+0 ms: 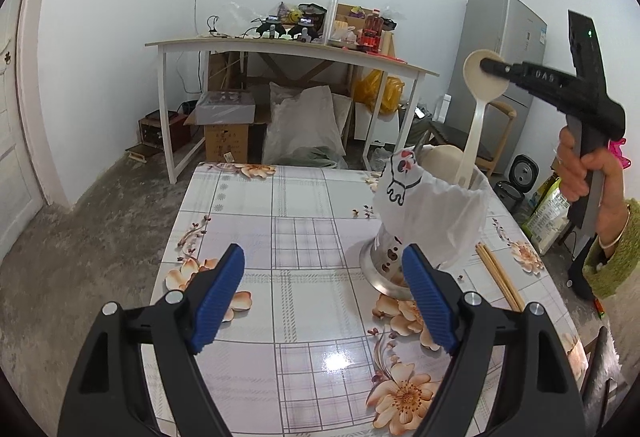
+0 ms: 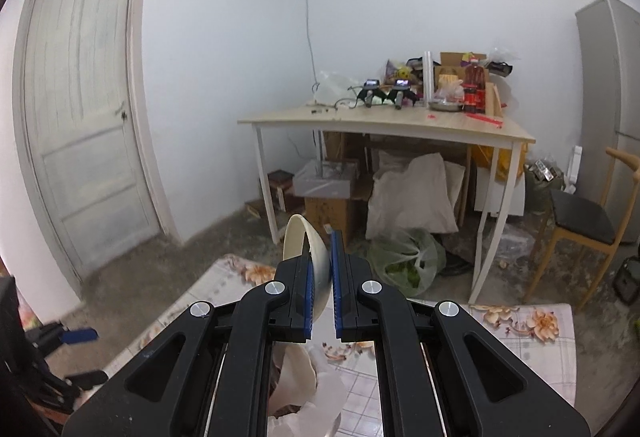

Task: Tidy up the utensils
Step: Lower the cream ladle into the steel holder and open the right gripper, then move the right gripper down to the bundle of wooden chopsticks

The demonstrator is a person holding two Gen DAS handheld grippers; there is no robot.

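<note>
**Ladle pinched over the utensil holder, left tongs spread**

My right tongs (image 2: 322,277) are clamped on the bowl of a cream plastic ladle (image 1: 478,109); the blue pads squeeze the rim from both sides. The ladle hangs handle-down, and its handle end dips into the mouth of the perforated metal utensil holder (image 1: 384,257), which is draped in a white plastic bag with a cartoon print (image 1: 432,205). A metal utensil tip and a pale rounded shape also poke up from the holder; can't tell what they are.

My left tongs (image 1: 323,293) are spread wide over the floral tiled tablecloth (image 1: 304,237), nothing between the pads. The right-side pad overlaps the holder's flared base in the left wrist view; contact unclear.

A pair of wooden chopsticks (image 1: 500,273) lies flat on the table just to the right of the holder, outside it.

My right hand (image 1: 580,173) grips the handle, green sleeve below.
</note>
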